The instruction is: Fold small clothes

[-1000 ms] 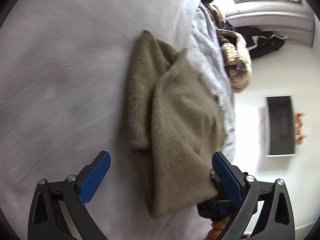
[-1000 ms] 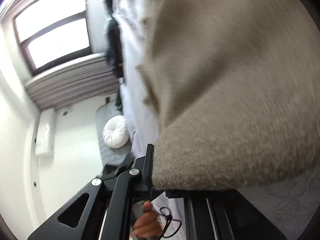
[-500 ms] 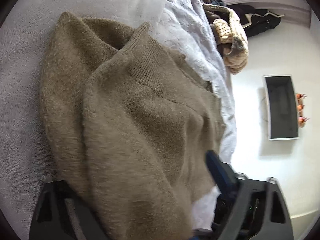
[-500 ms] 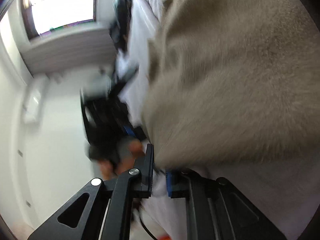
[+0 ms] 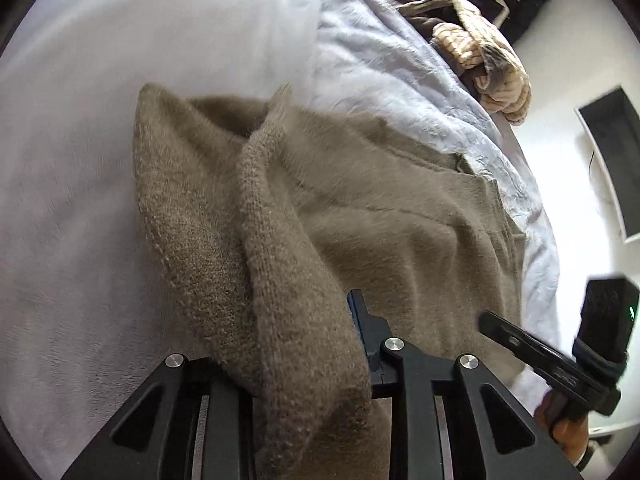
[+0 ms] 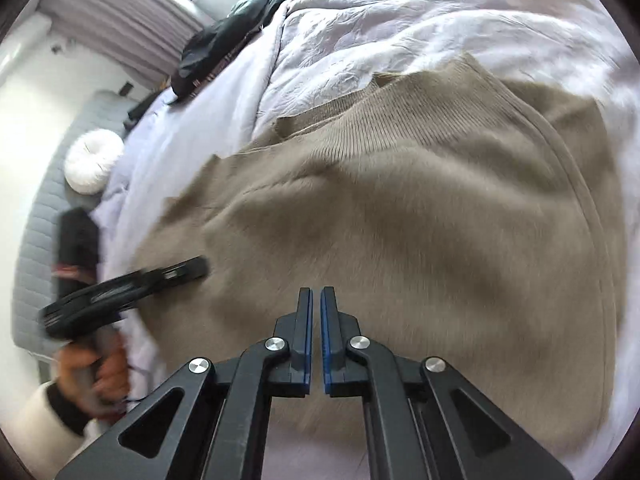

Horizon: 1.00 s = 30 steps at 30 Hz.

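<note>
Fold step underway: my left gripper (image 5: 304, 360) clamps the brown sweater (image 6: 400, 208) edge, my right gripper (image 6: 316, 320) is closed on nothing, and next I judge 1 smooth carry-over.

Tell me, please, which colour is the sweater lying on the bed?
The sweater is a plain taupe-brown knit, no pattern. It shows best in the right wrist view.

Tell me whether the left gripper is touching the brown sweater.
Touching. In the left wrist view a fold of the brown sweater runs down between the left gripper fingers, which are closed on it, and drapes over them.
</note>
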Each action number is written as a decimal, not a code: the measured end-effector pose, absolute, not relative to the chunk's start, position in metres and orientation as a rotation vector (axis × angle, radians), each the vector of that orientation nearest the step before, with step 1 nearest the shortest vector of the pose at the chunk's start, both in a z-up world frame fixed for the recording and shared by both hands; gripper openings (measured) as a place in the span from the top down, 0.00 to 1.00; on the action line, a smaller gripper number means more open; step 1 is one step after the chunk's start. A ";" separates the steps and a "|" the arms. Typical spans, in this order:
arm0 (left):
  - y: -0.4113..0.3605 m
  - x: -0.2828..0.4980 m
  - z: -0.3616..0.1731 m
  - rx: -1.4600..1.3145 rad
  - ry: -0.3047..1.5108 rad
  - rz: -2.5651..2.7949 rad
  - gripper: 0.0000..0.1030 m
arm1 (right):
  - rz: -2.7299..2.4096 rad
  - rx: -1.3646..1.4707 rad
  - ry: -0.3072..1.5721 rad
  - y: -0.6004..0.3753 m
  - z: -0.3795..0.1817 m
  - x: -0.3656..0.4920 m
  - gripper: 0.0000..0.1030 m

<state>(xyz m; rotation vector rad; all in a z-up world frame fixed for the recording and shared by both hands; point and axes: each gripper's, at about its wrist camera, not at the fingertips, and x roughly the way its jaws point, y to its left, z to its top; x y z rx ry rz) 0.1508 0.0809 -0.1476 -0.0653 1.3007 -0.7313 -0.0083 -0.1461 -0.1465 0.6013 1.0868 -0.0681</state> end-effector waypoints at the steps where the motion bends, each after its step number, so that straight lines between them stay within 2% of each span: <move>1: 0.077 0.148 -0.141 -0.051 1.281 -0.730 0.74 | -0.064 0.561 1.121 -0.143 -0.156 0.000 0.96; 4: 0.067 0.142 -0.125 -0.019 1.235 -0.733 0.74 | -0.053 0.506 1.200 -0.134 -0.174 0.017 0.96; 9: 0.029 0.122 -0.087 0.065 1.126 -0.765 0.74 | -0.030 0.476 1.195 -0.132 -0.178 0.016 0.96; 13: -0.019 0.095 -0.055 0.146 1.037 -0.861 0.74 | 0.070 0.711 1.164 -0.164 -0.178 0.011 0.96; 16: -0.063 0.074 -0.044 0.214 1.011 -0.944 0.74 | 0.050 0.881 1.066 -0.208 -0.166 -0.016 0.96; 21: -0.144 0.035 -0.053 0.312 1.016 -1.091 0.74 | -0.017 1.095 0.911 -0.290 -0.155 -0.074 0.94; 27: -0.186 0.012 -0.099 0.400 1.108 -1.066 0.73 | -0.004 1.307 0.872 -0.334 -0.189 -0.102 0.92; 28: -0.184 0.011 -0.097 0.388 1.102 -1.065 0.70 | 0.001 1.327 0.864 -0.336 -0.194 -0.099 0.92; 30: -0.178 0.009 -0.090 0.351 1.093 -1.082 0.44 | 0.019 1.378 0.827 -0.331 -0.204 -0.099 0.92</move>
